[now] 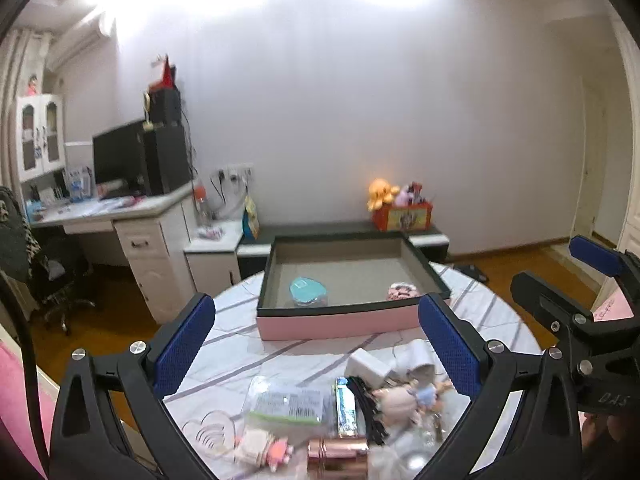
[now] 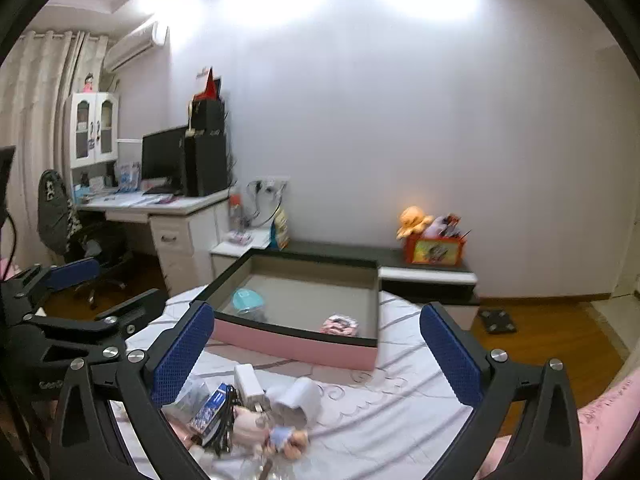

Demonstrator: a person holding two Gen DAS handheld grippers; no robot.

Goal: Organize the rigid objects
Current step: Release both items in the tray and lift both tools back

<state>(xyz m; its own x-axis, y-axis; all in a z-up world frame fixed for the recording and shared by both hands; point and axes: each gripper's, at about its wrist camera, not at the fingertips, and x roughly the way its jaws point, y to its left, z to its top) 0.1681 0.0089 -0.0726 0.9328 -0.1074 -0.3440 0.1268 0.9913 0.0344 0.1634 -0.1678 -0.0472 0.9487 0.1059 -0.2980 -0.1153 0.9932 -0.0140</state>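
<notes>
Pink-walled tray (image 1: 340,324) is sitting beyond both jaw pairs, holding a teal-lidded jar (image 1: 307,291). Left gripper (image 1: 320,344) and right gripper (image 2: 316,350) are gaping wide, gripping nothing — white charger (image 1: 367,367) and figurine (image 1: 404,400) are lying between the jaws.

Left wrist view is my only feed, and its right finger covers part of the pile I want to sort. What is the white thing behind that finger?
Observer: A white cup, lying on its side beside the white charger.
Operator: Is the right gripper carrying anything?
Observer: No. The right gripper is open, with nothing between its fingers.
</notes>
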